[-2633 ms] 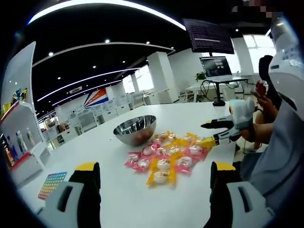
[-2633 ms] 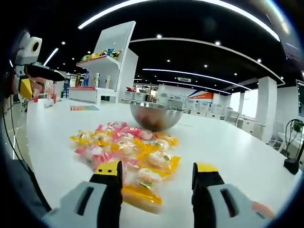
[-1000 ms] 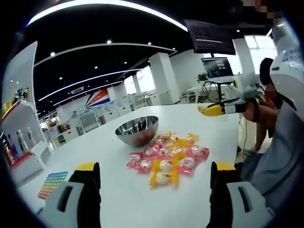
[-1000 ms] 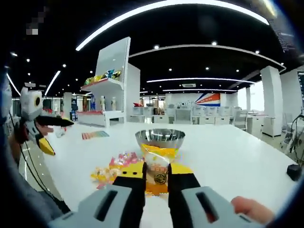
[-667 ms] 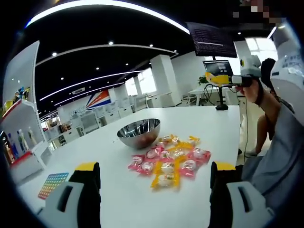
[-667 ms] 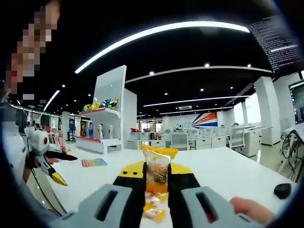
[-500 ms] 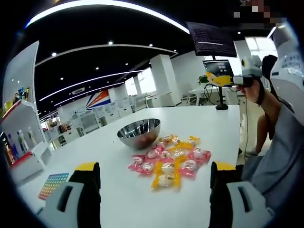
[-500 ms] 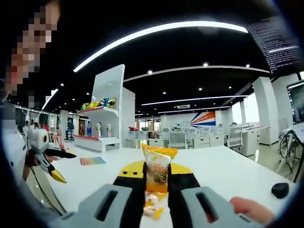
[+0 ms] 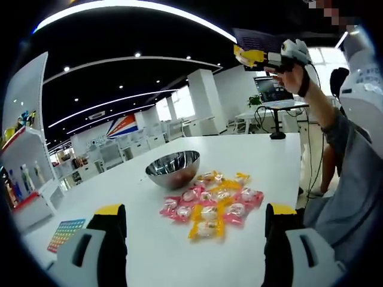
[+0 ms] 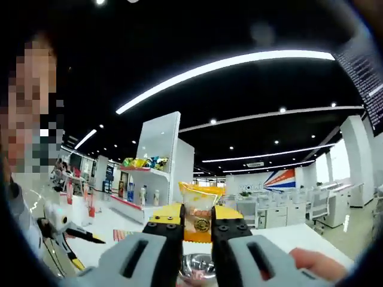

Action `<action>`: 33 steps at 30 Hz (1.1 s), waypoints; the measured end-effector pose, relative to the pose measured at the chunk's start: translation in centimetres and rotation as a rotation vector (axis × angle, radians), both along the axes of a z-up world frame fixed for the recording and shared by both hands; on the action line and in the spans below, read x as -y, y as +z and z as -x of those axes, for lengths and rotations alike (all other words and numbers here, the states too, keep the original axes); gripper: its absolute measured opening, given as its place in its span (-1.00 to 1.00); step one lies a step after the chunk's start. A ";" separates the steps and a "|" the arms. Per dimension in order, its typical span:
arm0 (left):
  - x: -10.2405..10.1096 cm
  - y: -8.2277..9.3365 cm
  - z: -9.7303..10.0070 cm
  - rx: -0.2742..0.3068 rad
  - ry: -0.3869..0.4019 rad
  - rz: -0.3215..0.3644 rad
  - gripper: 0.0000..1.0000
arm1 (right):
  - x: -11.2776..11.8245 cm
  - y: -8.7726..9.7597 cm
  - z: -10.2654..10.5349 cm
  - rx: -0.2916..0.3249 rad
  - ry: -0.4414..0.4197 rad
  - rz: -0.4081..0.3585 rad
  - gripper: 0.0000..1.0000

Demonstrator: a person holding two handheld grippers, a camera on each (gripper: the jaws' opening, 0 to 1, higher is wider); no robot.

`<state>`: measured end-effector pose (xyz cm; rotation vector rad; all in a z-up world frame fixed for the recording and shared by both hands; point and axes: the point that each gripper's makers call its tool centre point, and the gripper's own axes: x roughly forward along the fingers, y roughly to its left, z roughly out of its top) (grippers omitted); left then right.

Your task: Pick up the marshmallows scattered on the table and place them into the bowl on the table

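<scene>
While the right gripper (image 10: 197,230) pinches one yellow-wrapped marshmallow (image 10: 198,216) between its pressed-in jaws, it is held high in the air, well above the bowl (image 9: 173,168); in the right gripper view the bowl's rim shows just below the jaw tips. In the left gripper view the same gripper appears raised in a hand, far above and to the right of the bowl.

The left gripper (image 9: 194,224) has its jaws spread wide and holds nothing. It hangs low over the table (image 9: 143,251), on the near side of the pile.

Most of the job looks undone. A heap of pink and yellow wrapped marshmallows (image 9: 212,203) lies on the table just beside the bowl, on its near right side, some touching or overlapping one another. Something reddish seems to sit inside the bowl, but I cannot tell whether it is a sweet or a reflection, so how many are already in there is unclear.

As I judge it, the step in hand is carrying this one packet over to the bowl; it has been lifted but not yet dropped in. After that, the whole pile beside the bowl is left to move, one or a few at a time. A coloured card (image 9: 66,232) lies on the table well to the left of the bowl and has no part in the task.
</scene>
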<state>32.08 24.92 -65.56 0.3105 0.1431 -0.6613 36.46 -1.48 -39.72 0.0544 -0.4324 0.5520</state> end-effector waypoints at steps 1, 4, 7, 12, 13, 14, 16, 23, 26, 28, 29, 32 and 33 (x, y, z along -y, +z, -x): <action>0.1 0.0 0.1 0.000 -0.001 0.001 0.91 | -0.3 1.3 -1.0 0.008 0.007 -0.012 -0.74; 0.3 0.1 0.4 0.001 -0.004 0.004 0.91 | -1.9 3.8 -4.6 0.023 0.017 0.003 -0.74; 0.0 0.3 0.6 0.006 0.006 0.006 0.91 | -3.9 3.6 -9.7 -0.017 -0.009 0.078 -0.73; -0.4 0.2 0.8 0.006 0.022 0.008 0.91 | -6.6 -1.9 -18.7 -0.173 -0.055 0.147 -0.73; -0.5 0.1 0.8 0.003 0.023 0.006 0.91 | -7.2 -3.9 -20.3 -0.220 -0.061 0.168 -0.73; -0.5 0.1 0.9 0.002 0.024 0.003 0.91 | -7.5 -6.0 -21.9 -0.255 -0.081 0.190 -0.73; -0.7 -0.1 0.9 -0.001 0.027 -0.001 0.91 | -8.7 -10.9 -24.7 -0.348 -0.088 0.221 -0.73; -0.9 -0.7 1.5 -0.018 0.021 -0.004 0.91 | -10.6 -28.7 -29.5 -0.664 -0.149 0.412 -0.73; -1.3 -0.6 1.4 -0.017 0.028 0.004 0.91 | -10.5 -32.3 -29.7 -0.732 -0.166 0.433 -0.72; -1.5 -0.5 1.4 -0.015 0.035 0.002 0.91 | -10.5 -33.7 -29.7 -0.753 -0.158 0.455 -0.71; -1.6 -0.5 1.4 -0.014 0.036 0.002 0.91 | -10.4 -33.9 -29.7 -0.761 -0.162 0.464 -0.70; -1.8 -0.3 1.4 -0.009 0.038 0.008 0.91 | -10.0 -34.2 -28.8 -0.777 -0.161 0.471 -0.69; -1.8 -0.3 1.4 -0.009 0.038 0.009 0.91 | -10.0 -34.2 -28.7 -0.778 -0.160 0.469 -0.68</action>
